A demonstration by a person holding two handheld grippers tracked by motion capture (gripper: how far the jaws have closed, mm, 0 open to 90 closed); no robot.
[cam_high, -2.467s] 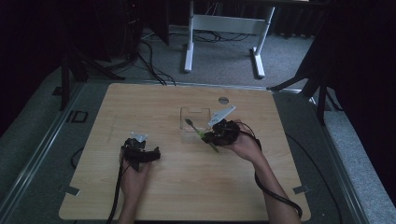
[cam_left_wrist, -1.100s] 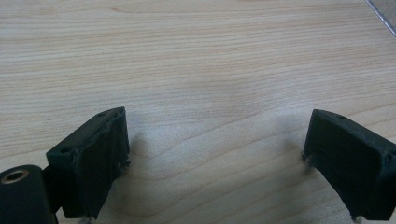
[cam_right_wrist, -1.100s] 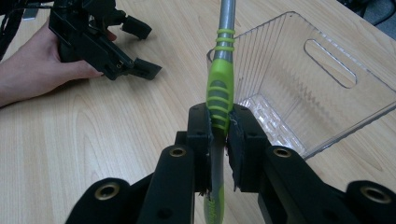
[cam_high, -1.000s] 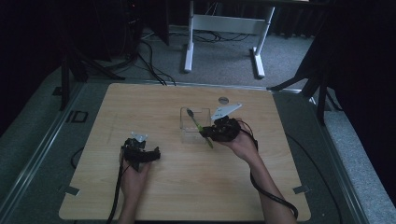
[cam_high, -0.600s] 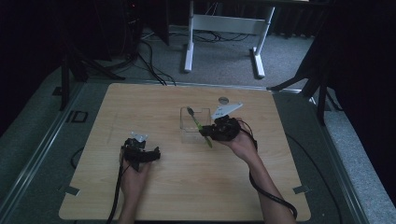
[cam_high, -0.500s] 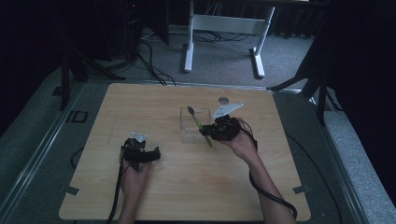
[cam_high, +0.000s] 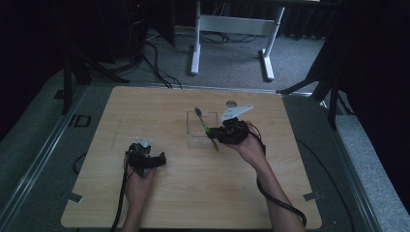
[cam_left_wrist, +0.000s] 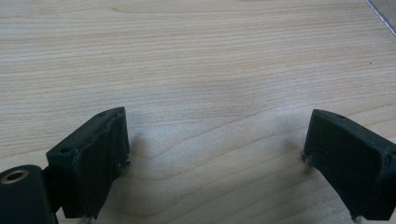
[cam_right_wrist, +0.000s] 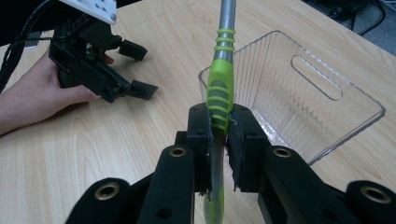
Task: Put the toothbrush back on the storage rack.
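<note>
Green-handled utensil with a grey metal shaft (cam_right_wrist: 219, 88): clamped by its ribbed green grip between the fingers (cam_right_wrist: 201, 135) of the right gripper (cam_high: 216, 136), held at a slant over the near wall of the clear ribbed plastic bin (cam_right_wrist: 299, 93).

Changes, biggest first:
- Right gripper has come in toward the bin since the earliest frame; there the utensil lay lower, beside the bin's near right corner. It has stayed put in the last second.
- Utensil now angles up, metal end (cam_high: 197, 111) toward the bin's far left corner, green tail (cam_high: 214, 145) sticking out toward the person.
- Left gripper (cam_high: 151, 159) unchanged: parked on the light wooden desk (cam_high: 169, 198) well left of the bin, fingers (cam_left_wrist: 95, 158) wide apart, nothing between them.

Read: transport looks done and the tool is lined up over the bin. What's left is probably lower or tilt it in, then release. Bin looks empty inside, so no obstruction. Can't tell the tool's head type from here.
</note>
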